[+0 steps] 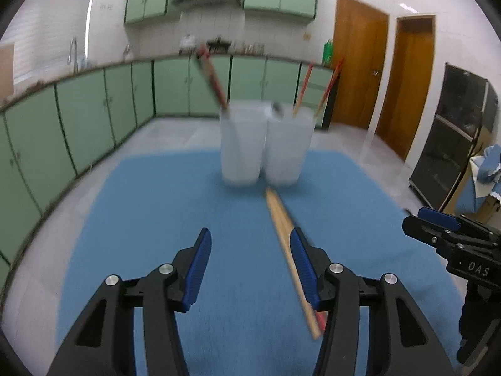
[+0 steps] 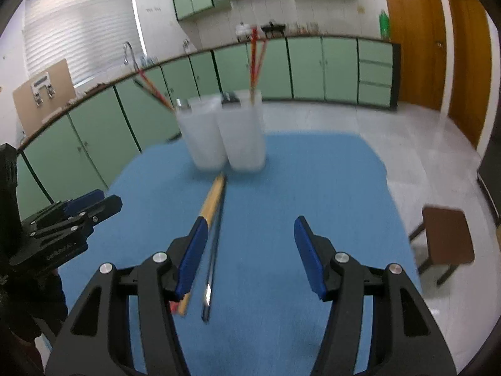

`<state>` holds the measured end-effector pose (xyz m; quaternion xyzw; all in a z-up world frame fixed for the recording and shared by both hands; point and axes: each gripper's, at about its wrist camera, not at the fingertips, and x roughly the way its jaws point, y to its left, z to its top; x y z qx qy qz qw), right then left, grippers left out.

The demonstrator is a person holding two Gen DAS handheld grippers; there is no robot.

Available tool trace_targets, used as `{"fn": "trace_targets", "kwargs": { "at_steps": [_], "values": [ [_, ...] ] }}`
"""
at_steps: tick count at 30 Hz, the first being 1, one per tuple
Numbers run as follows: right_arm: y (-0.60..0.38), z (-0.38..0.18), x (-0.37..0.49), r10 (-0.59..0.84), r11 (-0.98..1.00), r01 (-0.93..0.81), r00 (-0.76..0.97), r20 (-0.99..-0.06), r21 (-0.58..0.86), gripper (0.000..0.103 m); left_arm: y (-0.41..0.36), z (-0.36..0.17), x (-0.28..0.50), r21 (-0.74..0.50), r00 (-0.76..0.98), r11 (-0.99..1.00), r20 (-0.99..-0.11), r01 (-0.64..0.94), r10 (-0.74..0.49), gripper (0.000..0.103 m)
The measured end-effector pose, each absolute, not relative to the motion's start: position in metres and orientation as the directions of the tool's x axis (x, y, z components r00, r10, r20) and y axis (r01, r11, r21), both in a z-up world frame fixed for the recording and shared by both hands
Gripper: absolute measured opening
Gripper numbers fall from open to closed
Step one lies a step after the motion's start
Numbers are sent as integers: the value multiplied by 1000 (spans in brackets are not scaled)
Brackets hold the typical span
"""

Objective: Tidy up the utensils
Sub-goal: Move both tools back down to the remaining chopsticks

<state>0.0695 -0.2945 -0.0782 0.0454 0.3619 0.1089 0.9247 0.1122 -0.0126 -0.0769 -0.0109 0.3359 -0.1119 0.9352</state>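
Observation:
Two translucent white cups stand side by side at the far middle of the blue mat (image 1: 150, 219). The left cup (image 1: 241, 144) holds dark red sticks, and the right cup (image 1: 288, 147) holds thin red-and-wood chopsticks. A pair of wooden chopsticks (image 1: 281, 216) lies on the mat in front of the cups, running behind the right finger of my open left gripper (image 1: 250, 232). In the right wrist view the same chopsticks (image 2: 213, 197) lie beside a thin metal utensil (image 2: 214, 244), which sits between the fingers of my open right gripper (image 2: 251, 221). Neither gripper touches anything.
A brown stool (image 2: 444, 235) stands on the floor right of the table. Green cabinets (image 1: 94, 109) line the walls, with wooden doors (image 1: 360, 62) and a dark glass cabinet (image 1: 454, 144) at the right. The mat's near half holds only the loose utensils.

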Motion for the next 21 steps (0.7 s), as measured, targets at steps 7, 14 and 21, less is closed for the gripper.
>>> {"fn": "trace_targets", "kwargs": {
  "at_steps": [7,14,21],
  "values": [
    [-279,-119,56,250,968,-178,644,-723,176,55,-10,-114,100,-85,694,980,-694,182,-189,52],
    [-260,-128,46,250,965,-224,621,-743,138,48,-10,-124,96,-83,669,981,-721,173,-179,52],
    [-249,-136,44,245,960,-258,600,-761,106,38,-10,-125,94,-81,662,982,-728,174,-177,52]
  ]
}}
